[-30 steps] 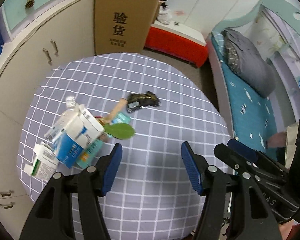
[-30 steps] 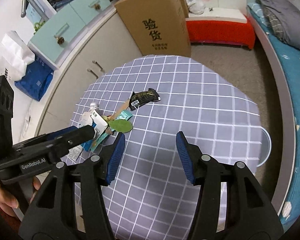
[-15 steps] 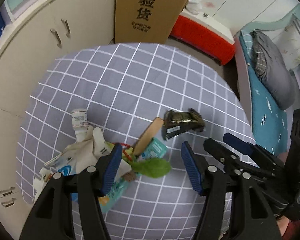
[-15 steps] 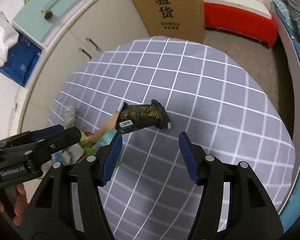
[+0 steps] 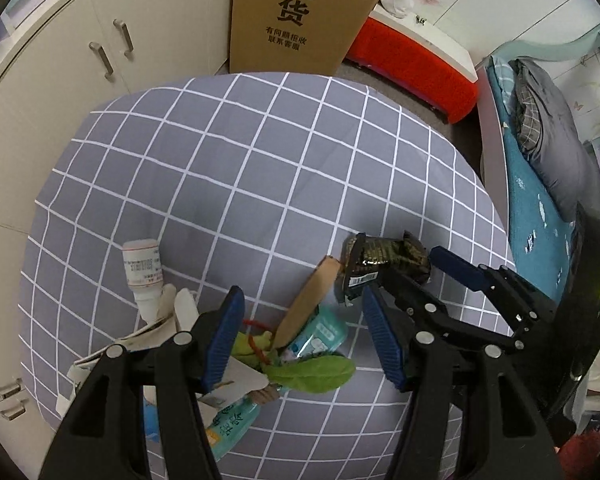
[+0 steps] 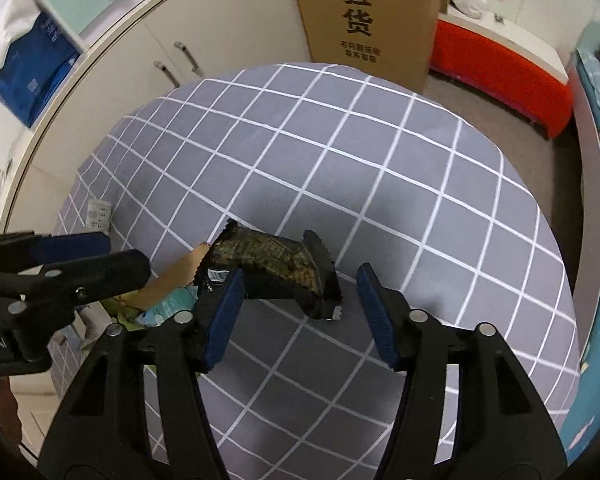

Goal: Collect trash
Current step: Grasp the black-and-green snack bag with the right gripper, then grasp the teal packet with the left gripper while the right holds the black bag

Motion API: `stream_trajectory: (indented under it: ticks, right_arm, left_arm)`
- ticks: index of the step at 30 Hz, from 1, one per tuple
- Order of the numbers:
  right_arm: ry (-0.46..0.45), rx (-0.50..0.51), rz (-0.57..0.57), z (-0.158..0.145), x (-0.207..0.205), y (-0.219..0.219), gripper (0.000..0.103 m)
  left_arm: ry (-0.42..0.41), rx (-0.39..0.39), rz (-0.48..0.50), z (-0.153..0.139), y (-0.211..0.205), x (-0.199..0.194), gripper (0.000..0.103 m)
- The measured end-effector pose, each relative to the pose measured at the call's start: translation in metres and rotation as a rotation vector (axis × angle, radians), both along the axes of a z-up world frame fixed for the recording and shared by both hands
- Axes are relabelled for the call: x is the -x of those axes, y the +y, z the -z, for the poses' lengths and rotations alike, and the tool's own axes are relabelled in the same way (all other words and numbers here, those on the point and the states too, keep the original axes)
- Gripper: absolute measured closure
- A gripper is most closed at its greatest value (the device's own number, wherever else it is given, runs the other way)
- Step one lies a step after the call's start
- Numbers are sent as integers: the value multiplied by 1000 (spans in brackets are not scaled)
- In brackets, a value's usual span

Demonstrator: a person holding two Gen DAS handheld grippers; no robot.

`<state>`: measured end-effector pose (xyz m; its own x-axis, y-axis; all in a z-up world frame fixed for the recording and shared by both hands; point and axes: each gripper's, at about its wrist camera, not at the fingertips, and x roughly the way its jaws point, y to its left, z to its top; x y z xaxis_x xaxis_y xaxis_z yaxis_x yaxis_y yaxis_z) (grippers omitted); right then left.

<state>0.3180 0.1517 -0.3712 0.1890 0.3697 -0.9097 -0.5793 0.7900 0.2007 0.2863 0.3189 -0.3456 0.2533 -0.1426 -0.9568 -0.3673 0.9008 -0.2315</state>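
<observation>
**Operator:** Right hand-held gripper point(image 6: 298, 312) is much lower than a second ago; I've got it pointing steeply down over the dark crumpled wrapper point(image 6: 276, 262) on the checked counter point(image 6: 380, 184). Its jaws are closing, and the wrapper lies between them at the far end, not yet pinched.

**Observer:** And the left?

**Operator:** Left hand-held gripper point(image 5: 302, 332) has dropped too, also pointing steeply down. Its jaws stand apart over the trash pile: a green leaf point(image 5: 312, 372), a teal packet point(image 5: 320, 330) and a tan cardboard strip point(image 5: 306, 304), with a white bottle point(image 5: 142, 270) to the left.

**Observer:** Anything unclear?

**Operator:** My left gripper's own fingers hide part of the pile, so I can't tell whether they touch anything.
</observation>
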Motion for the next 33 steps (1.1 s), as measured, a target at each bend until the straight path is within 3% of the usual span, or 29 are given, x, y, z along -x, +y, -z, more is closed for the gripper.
stream_trajectory:
  ticks: [2, 6, 13, 20, 25, 33]
  right_arm:
    - [-5, 11, -22, 1, 0, 3, 83]
    - [25, -17, -21, 0, 0, -4, 88]
    - [41, -80, 81, -17, 4, -39, 90]
    - [57, -87, 160, -22, 14, -69, 90]
    - [76, -97, 177, -21, 22, -77, 90]
    - [86, -108, 191, -20, 21, -82, 90]
  left_arm:
    - [3, -3, -3, 1, 0, 0, 43]
    - [-3, 5, -5, -1, 4, 3, 43]
    - [-3, 2, 67, -3, -6, 20, 43]
    - [16, -69, 195, 2, -37, 24, 44]
    - [33, -103, 249, 7, -45, 19, 60]
    - [96, -157, 281, 23, -55, -2, 60]
